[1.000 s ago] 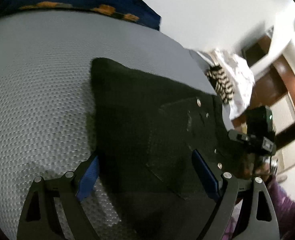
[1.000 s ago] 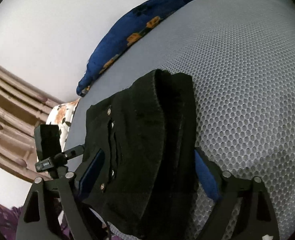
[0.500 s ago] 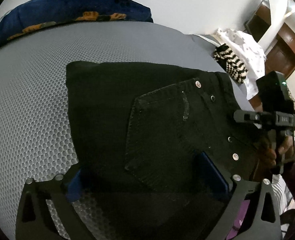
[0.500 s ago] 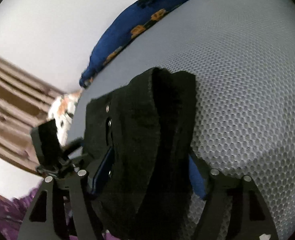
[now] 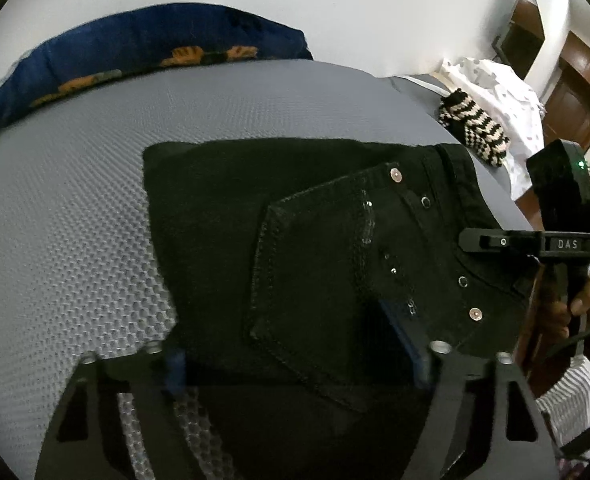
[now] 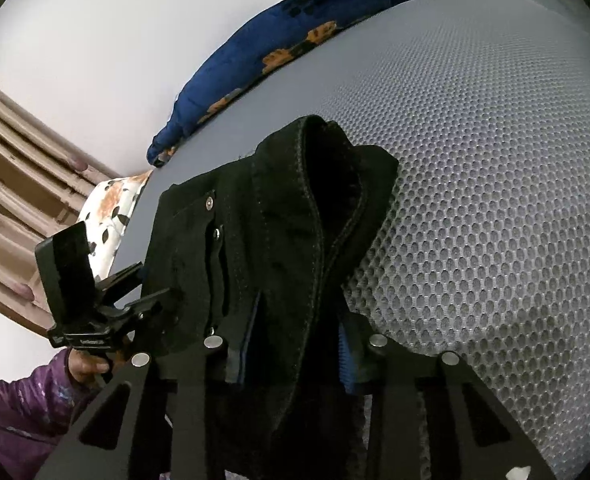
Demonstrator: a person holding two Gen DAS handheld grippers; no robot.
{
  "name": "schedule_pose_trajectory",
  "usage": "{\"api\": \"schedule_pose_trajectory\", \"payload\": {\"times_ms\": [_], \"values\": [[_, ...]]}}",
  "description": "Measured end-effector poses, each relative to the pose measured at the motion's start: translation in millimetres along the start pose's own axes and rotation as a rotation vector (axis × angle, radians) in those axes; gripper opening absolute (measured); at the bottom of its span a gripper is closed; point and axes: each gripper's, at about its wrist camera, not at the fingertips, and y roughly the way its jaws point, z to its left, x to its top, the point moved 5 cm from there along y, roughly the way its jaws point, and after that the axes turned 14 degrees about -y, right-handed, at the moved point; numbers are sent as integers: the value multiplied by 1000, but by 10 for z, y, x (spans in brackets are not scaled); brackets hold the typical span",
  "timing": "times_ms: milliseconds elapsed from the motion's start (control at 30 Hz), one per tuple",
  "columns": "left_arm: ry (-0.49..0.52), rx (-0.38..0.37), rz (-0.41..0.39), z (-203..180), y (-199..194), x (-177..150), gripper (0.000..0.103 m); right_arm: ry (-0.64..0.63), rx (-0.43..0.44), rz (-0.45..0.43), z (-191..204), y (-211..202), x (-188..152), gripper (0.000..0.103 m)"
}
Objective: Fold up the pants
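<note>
Black pants (image 5: 315, 220) lie folded on the grey mesh mattress (image 5: 75, 220), back pocket and rivets facing up. My left gripper (image 5: 283, 340) straddles their near end. Its jaws are closing, one blue pad (image 5: 175, 364) at the fabric's left edge and the other pad (image 5: 399, 336) on the pocket side, with the cloth still flat between them. In the right wrist view the pants (image 6: 287, 208) are bunched into a raised ridge. My right gripper (image 6: 299, 332) is closing on that ridge, its pads pressing the fabric. Each gripper's body also shows in the other's view.
A blue pillow (image 5: 135, 52) with orange flowers lies along the far mattress edge by the white wall. A black-and-white striped garment (image 5: 475, 128) and white cloth (image 5: 495, 92) sit at the right. A floral pillow (image 6: 111, 208) and wooden slats (image 6: 7, 184) are at the left. A purple sleeve (image 6: 23, 412) shows.
The left view swung so the pants sit more centrally, and its jaws spread wide and then narrowed. The right jaws drew in on the pants, and the fabric between them rose into a ridge.
</note>
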Motion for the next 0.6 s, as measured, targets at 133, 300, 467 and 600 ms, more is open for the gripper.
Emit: {"api": "schedule_pose_trajectory", "payload": {"times_ms": [133,300,467,600], "values": [[-5,25,-20,32,-70,27,50,28,8,-31,27,-50,-57,27],[9,56,-43,10,-124,35,38,49,8,-63,57,-96,-101,25],[-4,58,-50,36,-170,55,32,77,17,-83,80,-131,-174,25],[-1,71,-56,23,-203,50,31,87,20,-93,117,-147,-190,25]]}}
